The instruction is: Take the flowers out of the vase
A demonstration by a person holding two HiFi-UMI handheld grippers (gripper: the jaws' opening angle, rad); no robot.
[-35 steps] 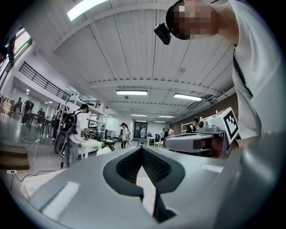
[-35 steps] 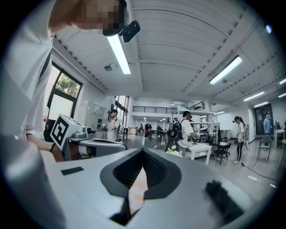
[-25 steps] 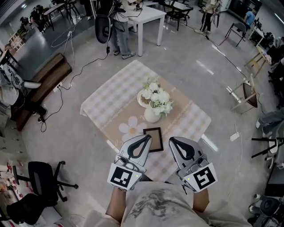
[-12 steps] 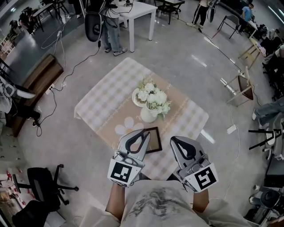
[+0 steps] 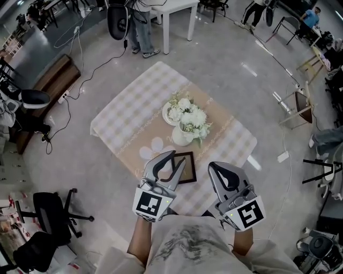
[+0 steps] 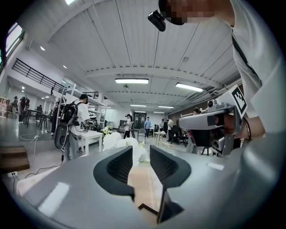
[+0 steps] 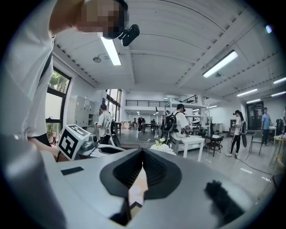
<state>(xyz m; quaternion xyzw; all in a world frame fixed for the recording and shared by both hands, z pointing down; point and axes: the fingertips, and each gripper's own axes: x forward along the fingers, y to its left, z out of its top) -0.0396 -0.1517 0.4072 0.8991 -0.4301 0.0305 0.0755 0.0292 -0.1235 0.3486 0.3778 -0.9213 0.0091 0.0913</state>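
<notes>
White flowers (image 5: 191,118) stand in a round white vase (image 5: 182,138) in the middle of a low table with a checked cloth (image 5: 123,115). Both grippers hover at the table's near edge, short of the vase. My left gripper (image 5: 178,156) has just been opening; its jaws stand a little apart with nothing between them. In the left gripper view the flowers (image 6: 117,140) show beyond the gap of the left gripper (image 6: 140,153). My right gripper (image 5: 210,165) is shut and empty, and in its own view the right gripper (image 7: 143,153) points toward the flowers (image 7: 163,146).
A black picture frame (image 5: 186,167) lies flat just under the left jaws, beside a daisy-shaped mat (image 5: 154,150). A pale dish (image 5: 167,114) sits behind the vase. Around the table are a white table (image 5: 174,7), standing people, floor cables, an office chair (image 5: 47,212) and a wooden chair (image 5: 301,107).
The left gripper's jaws have parted from shut to a small gap. Both grippers have crept toward the vase, the left one now over the picture frame.
</notes>
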